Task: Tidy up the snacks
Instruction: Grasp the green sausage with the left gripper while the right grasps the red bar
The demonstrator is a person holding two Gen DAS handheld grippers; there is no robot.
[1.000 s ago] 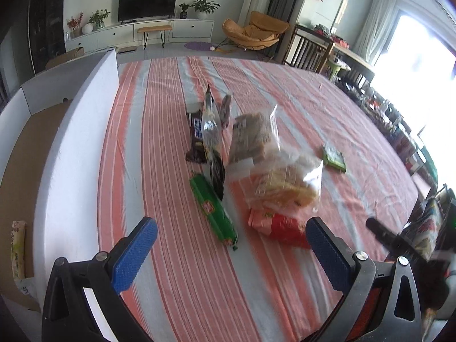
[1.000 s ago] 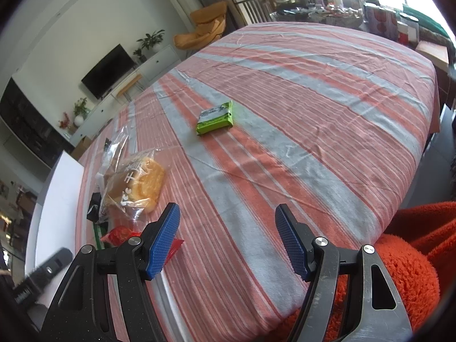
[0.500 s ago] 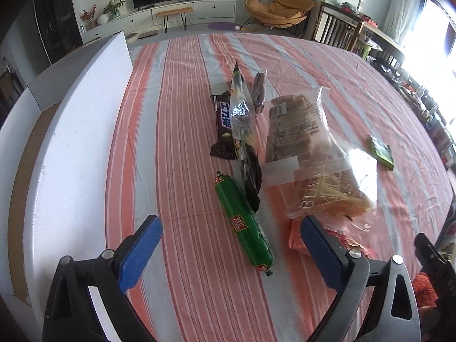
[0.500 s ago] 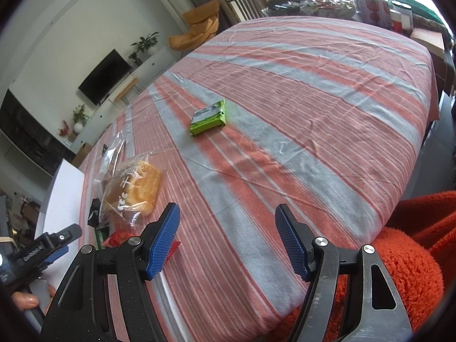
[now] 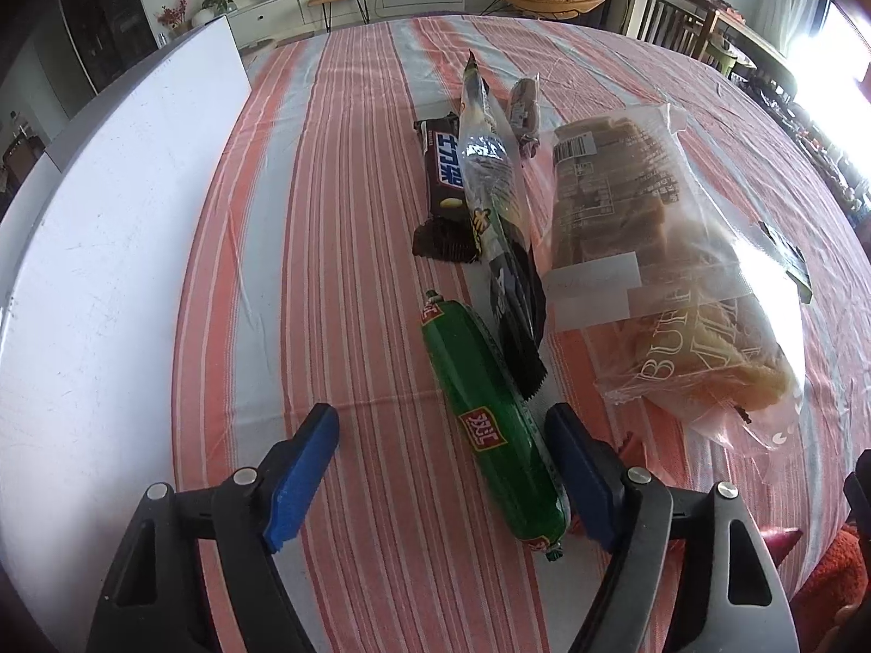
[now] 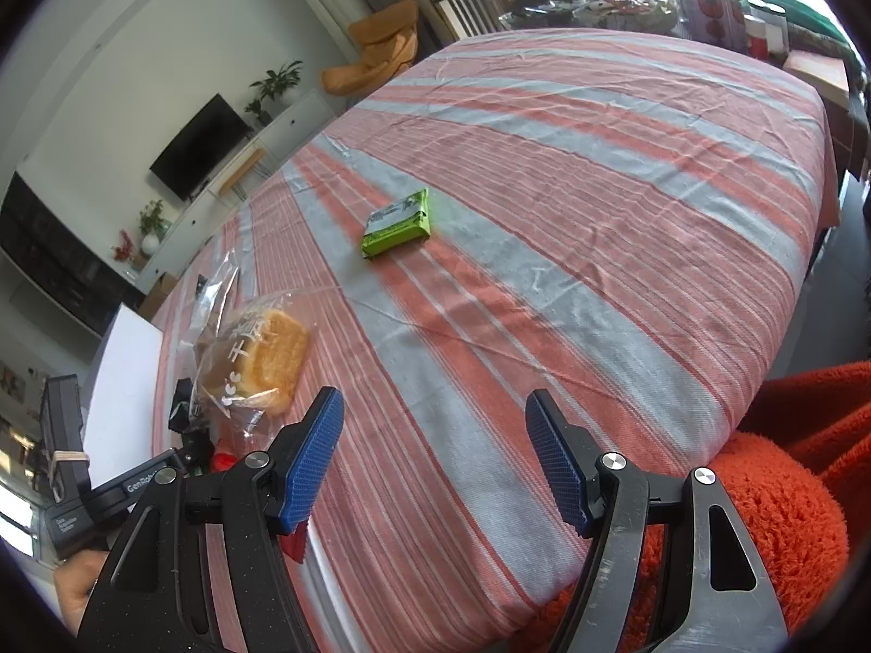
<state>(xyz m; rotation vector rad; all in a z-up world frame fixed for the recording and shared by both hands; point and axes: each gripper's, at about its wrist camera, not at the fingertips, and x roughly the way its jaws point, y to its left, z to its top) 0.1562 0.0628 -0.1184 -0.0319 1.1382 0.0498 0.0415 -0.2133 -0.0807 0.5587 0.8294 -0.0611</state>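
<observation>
The left gripper (image 5: 441, 462), jaws closing but not yet gripping, straddles the green plastic-wrapped sausage stick (image 5: 490, 419) (long axis near-to-far, against the right pad).

In the left wrist view, the red packet (image 5: 784, 538) is almost wholly hidden behind the right-hand finger, with only a corner showing. The chocolate bar (image 5: 443, 174) is partly covered by the tall crinkled packet (image 5: 484, 174) lying across it. The small brown packet (image 5: 525, 109) behind is too small to read. The white box (image 5: 109, 272) runs off the left edge (its inside is unseen). In the right wrist view, print on the green pack (image 6: 397, 223) is illegible.
</observation>
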